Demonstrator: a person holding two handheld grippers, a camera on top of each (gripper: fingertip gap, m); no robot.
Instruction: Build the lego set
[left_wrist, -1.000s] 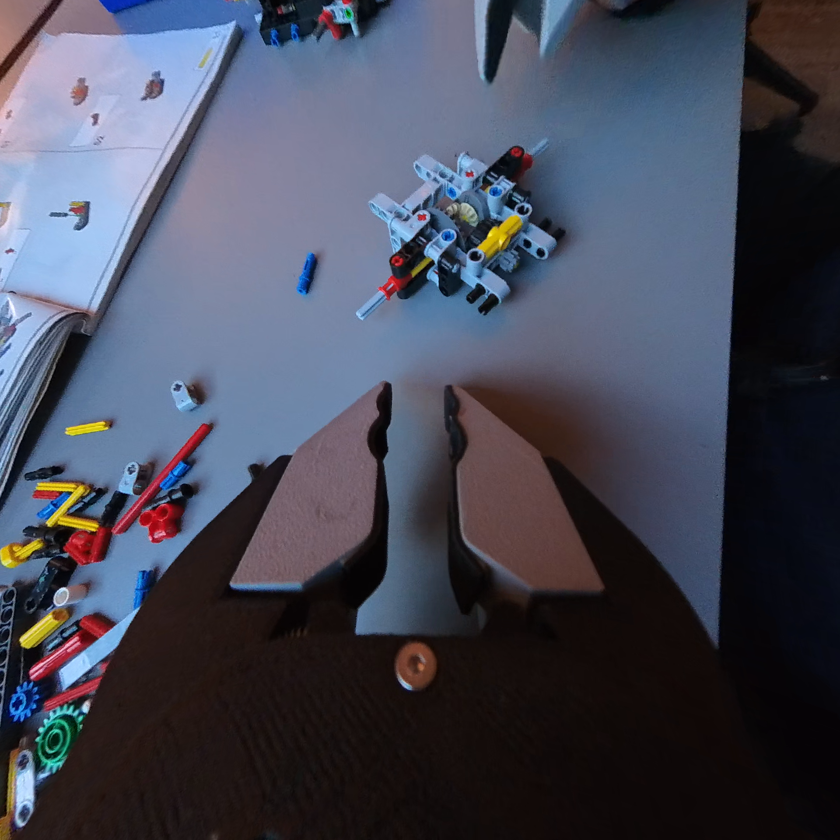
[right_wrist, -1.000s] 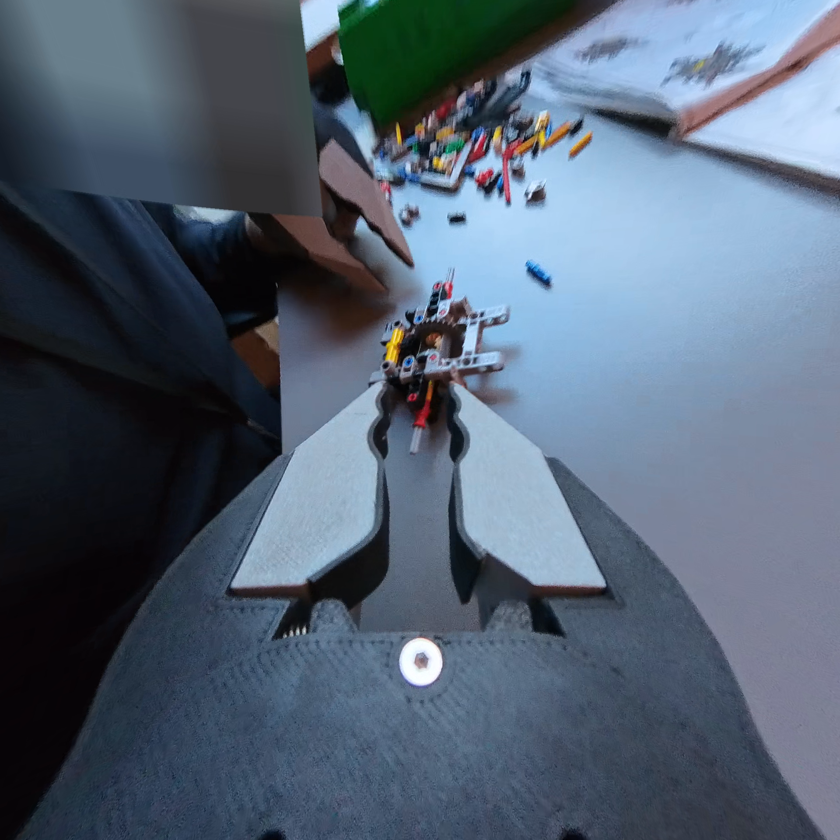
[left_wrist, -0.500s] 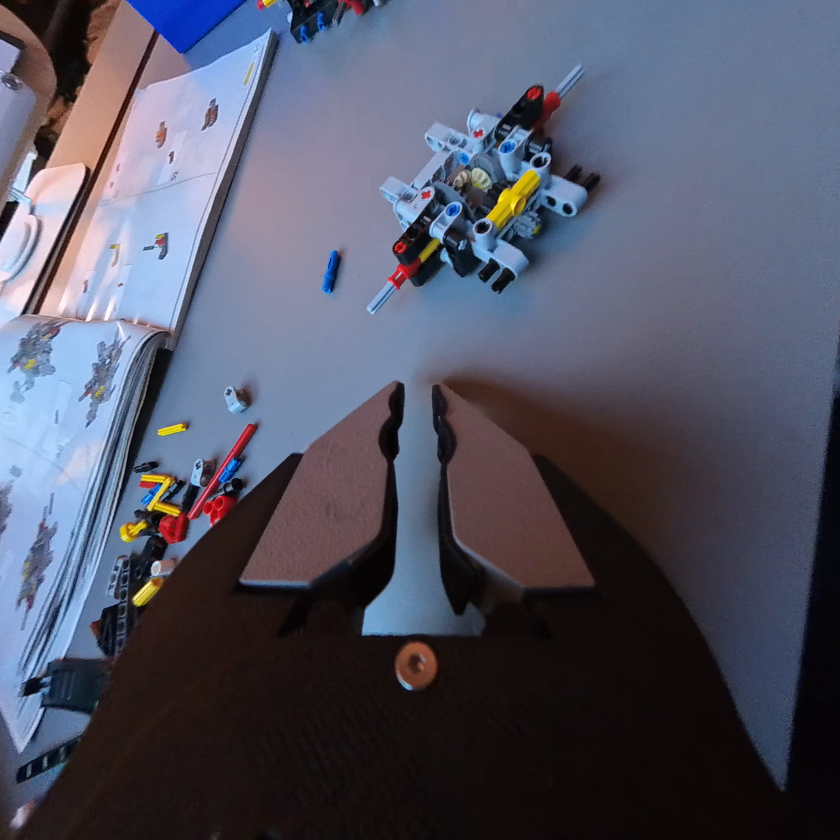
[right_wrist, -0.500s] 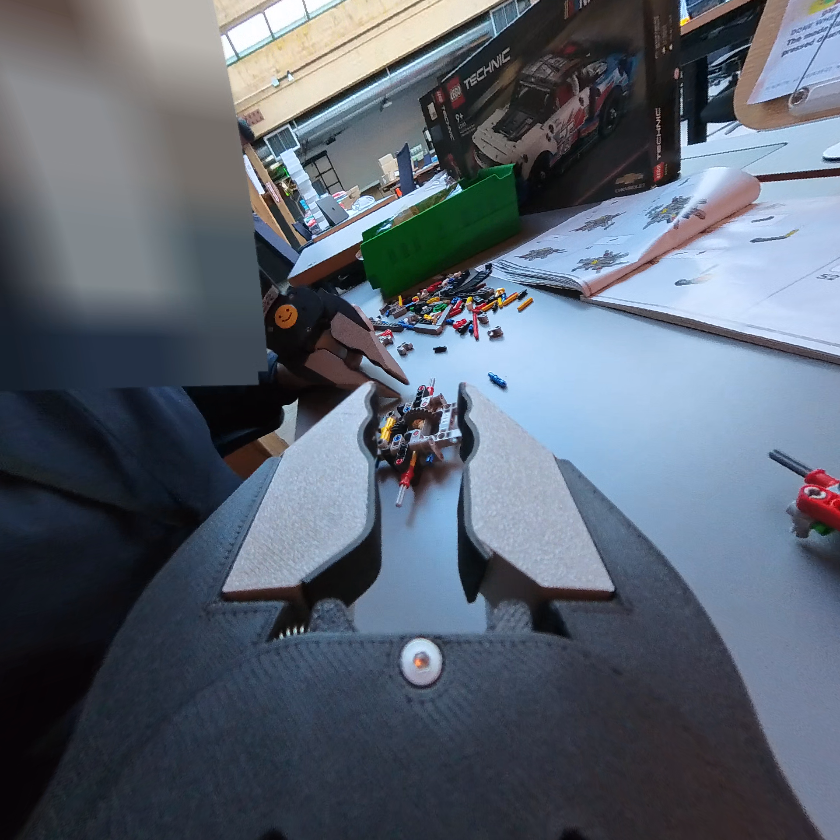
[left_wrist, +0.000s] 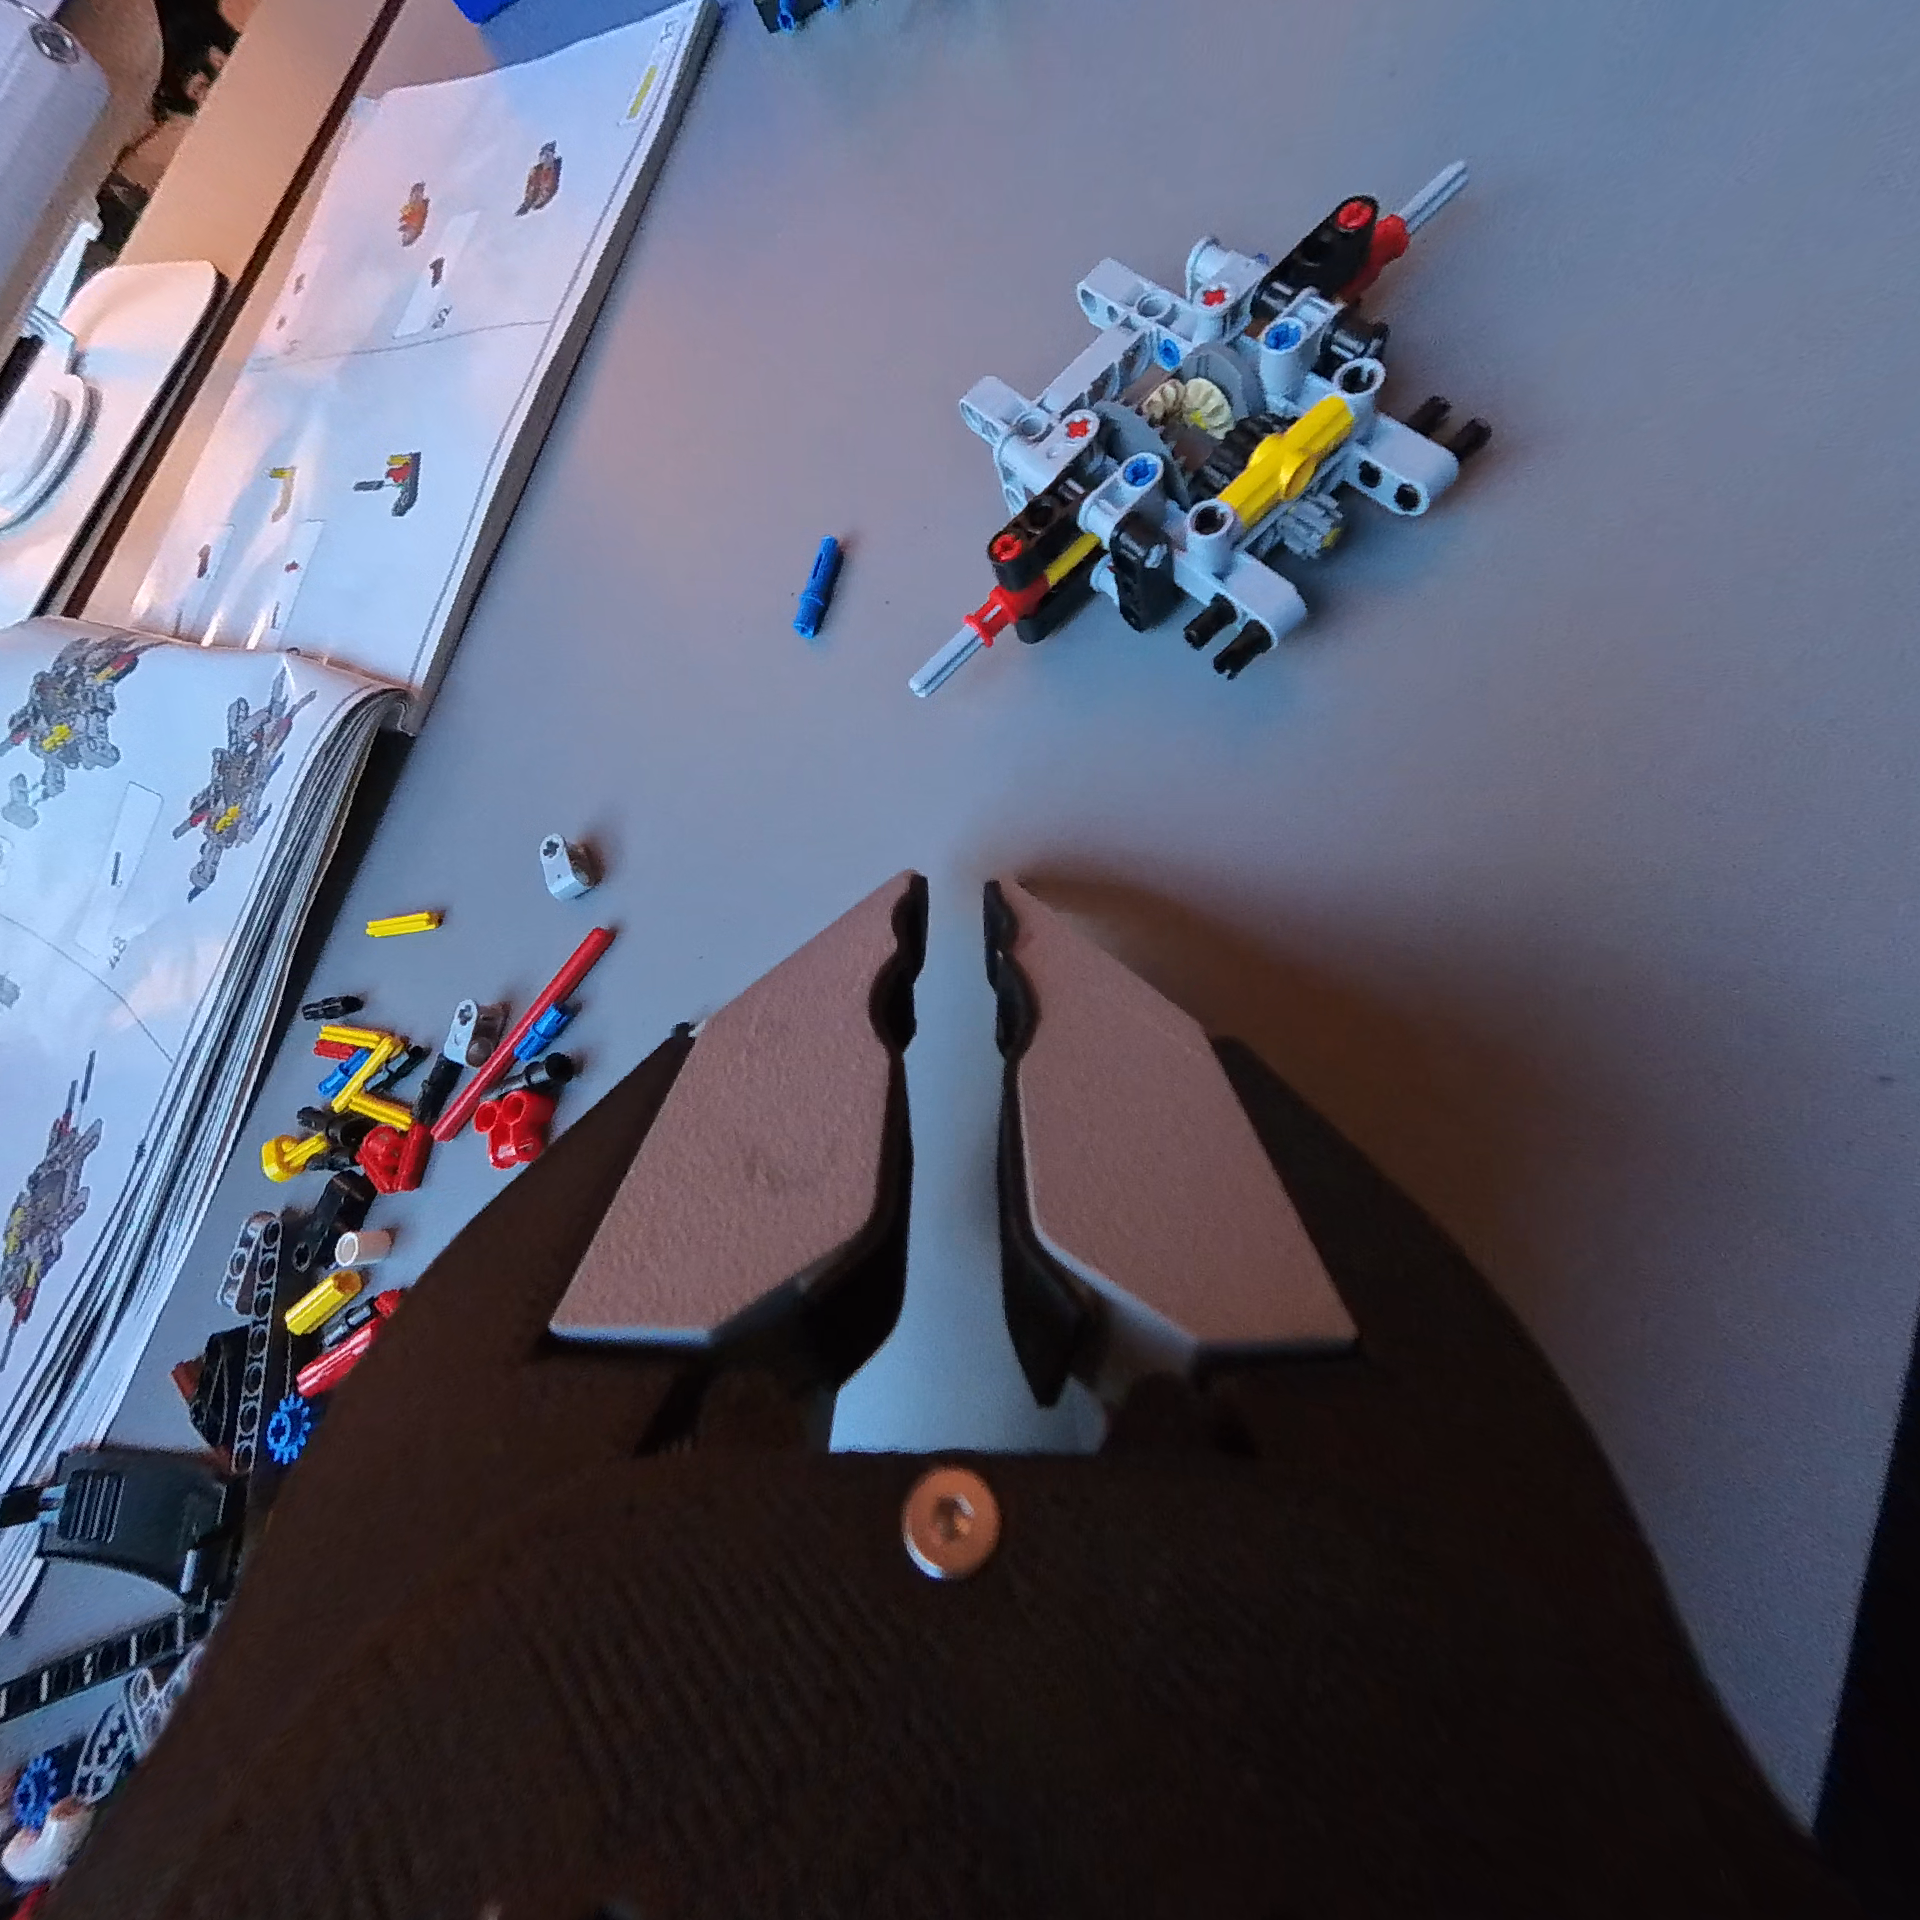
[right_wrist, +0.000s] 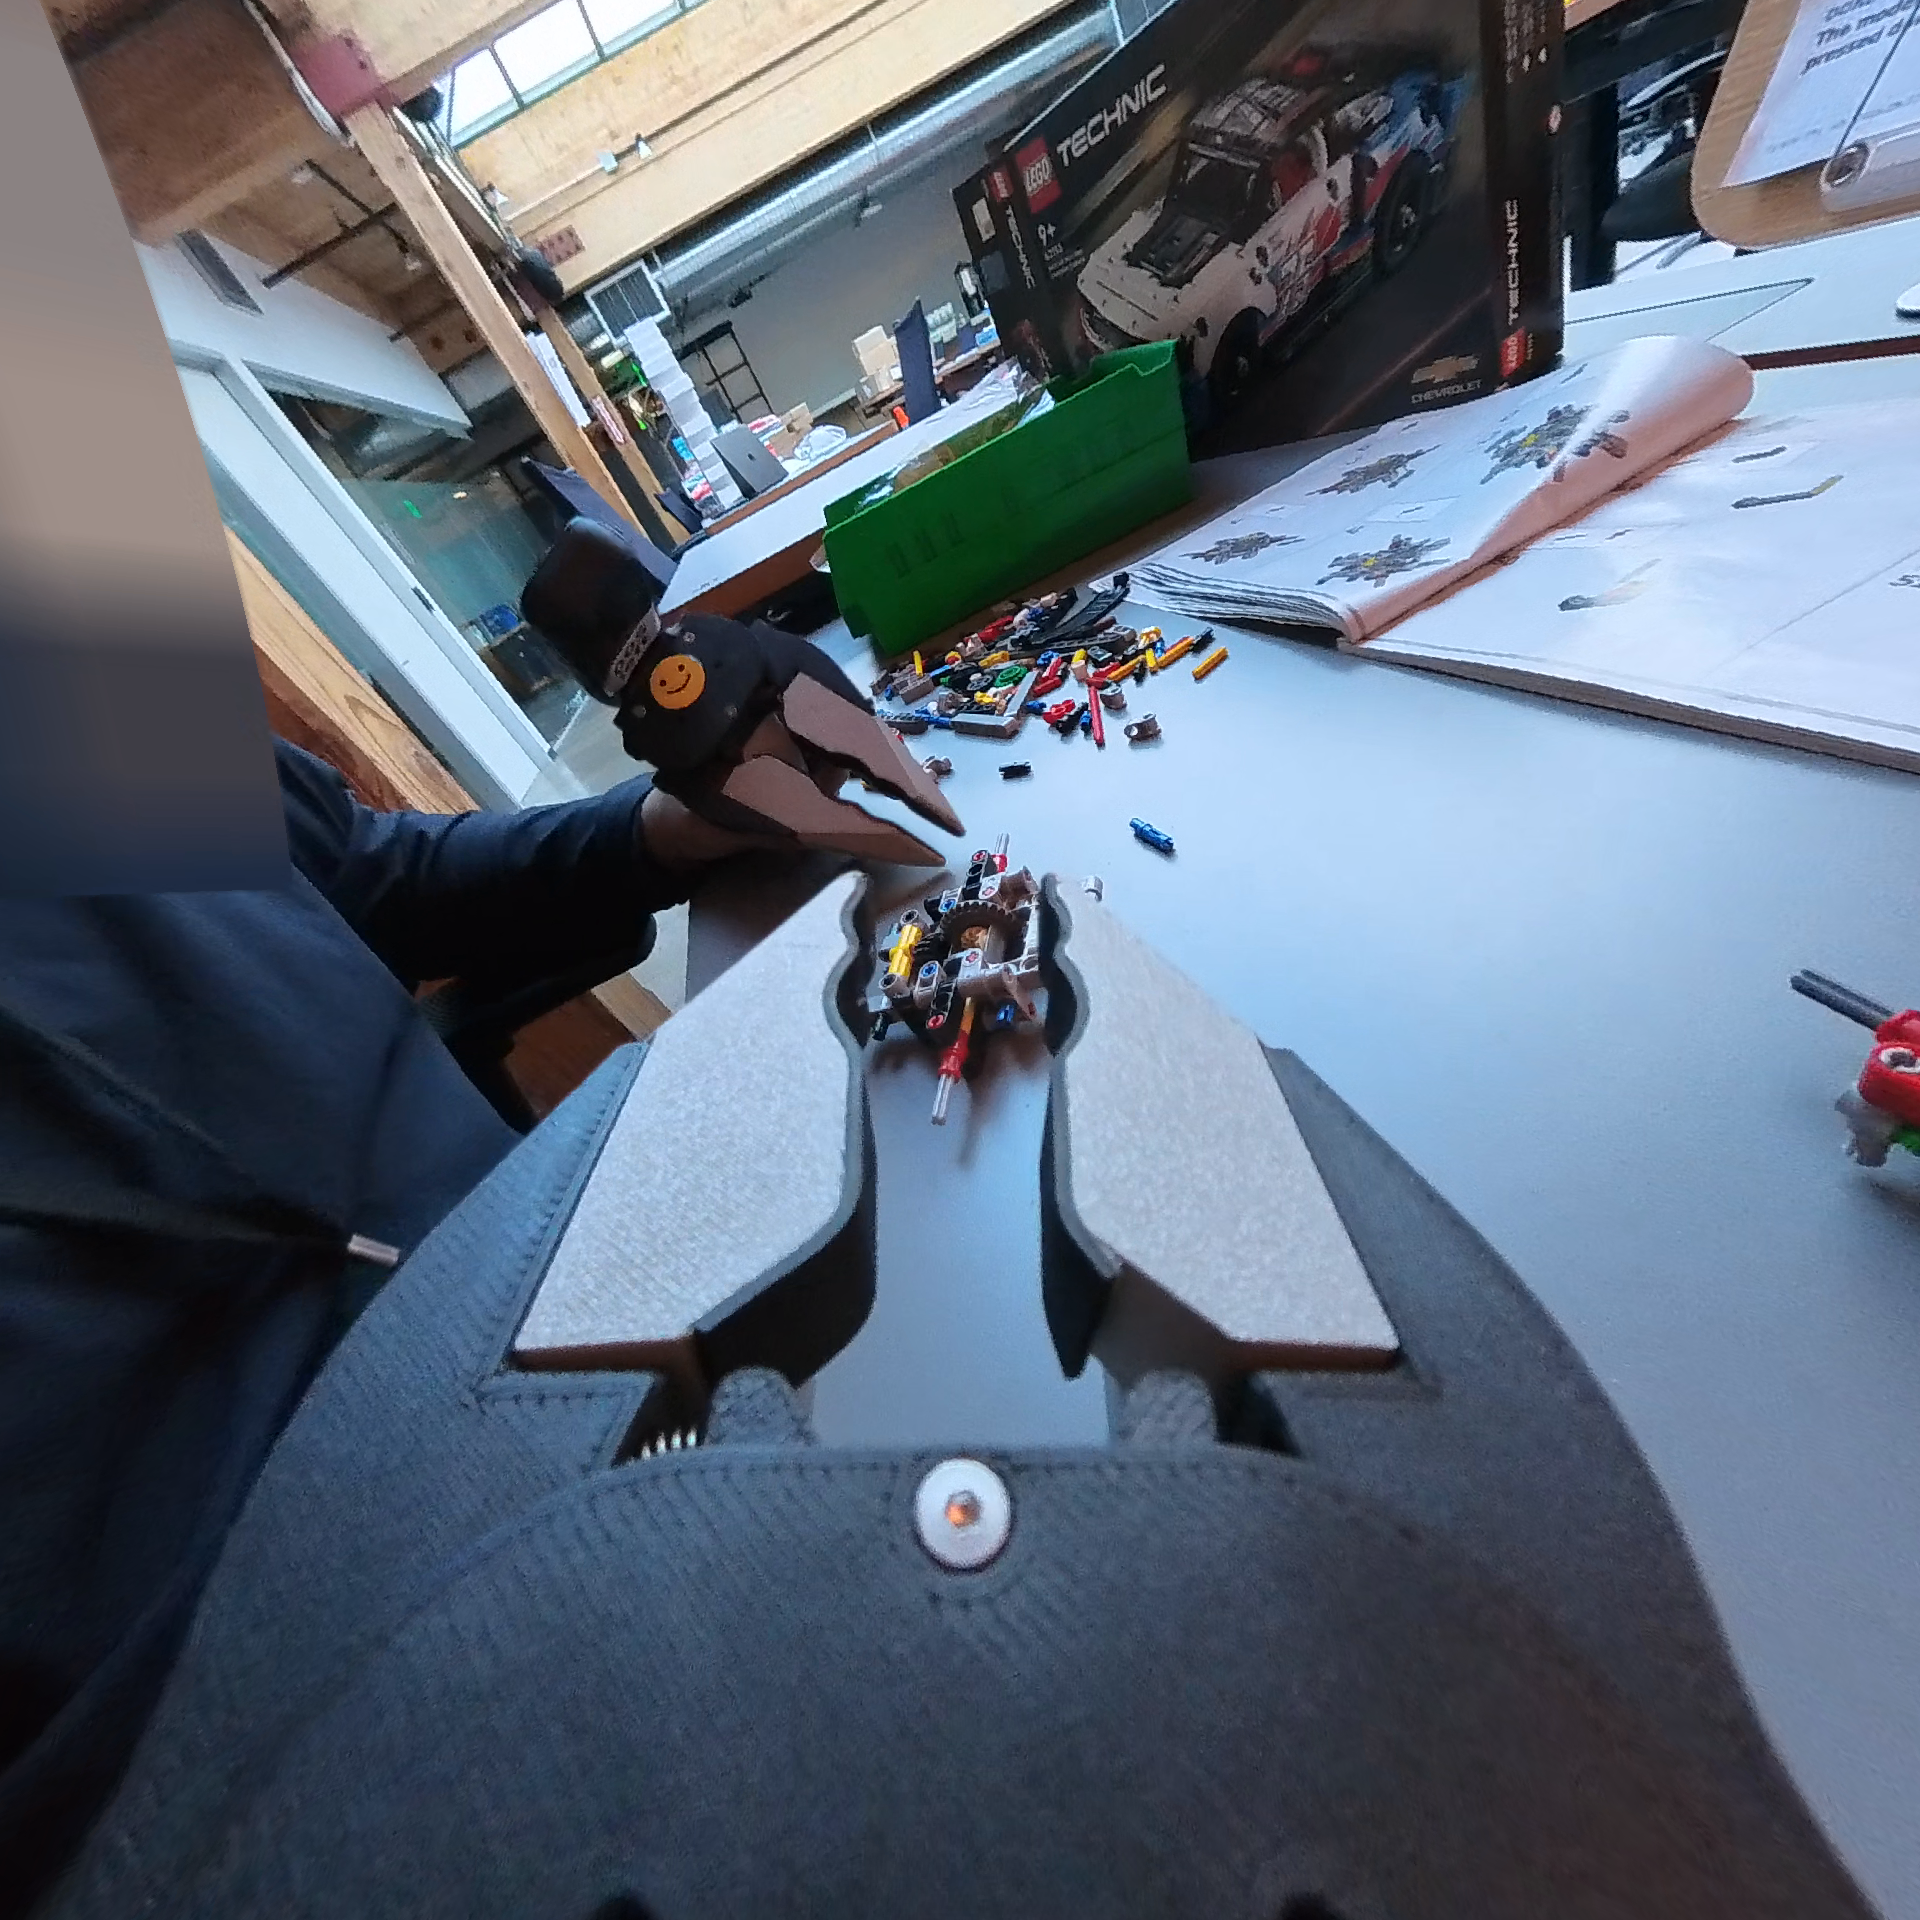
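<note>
Grey table (left_wrist: 1558, 935): gear assembly (left_wrist: 1216, 447) sits mid-surface, w/ blue pin (left_wrist: 818, 585) just beside it. My left claw (left_wrist: 951, 894) hangs nearly closed, narrow slit, nothing in it, loose parts pile (left_wrist: 416, 1122) nearby. My right claw (right_wrist: 951, 904) is apart; assembly appears betw. the tips, not gripped.

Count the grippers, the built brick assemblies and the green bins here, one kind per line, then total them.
Grippers: 2 (left gripper, right gripper)
Built brick assemblies: 2 (gear assembly, red-and-green assembly)
Green bins: 1 (green bin)
Total: 5
</note>
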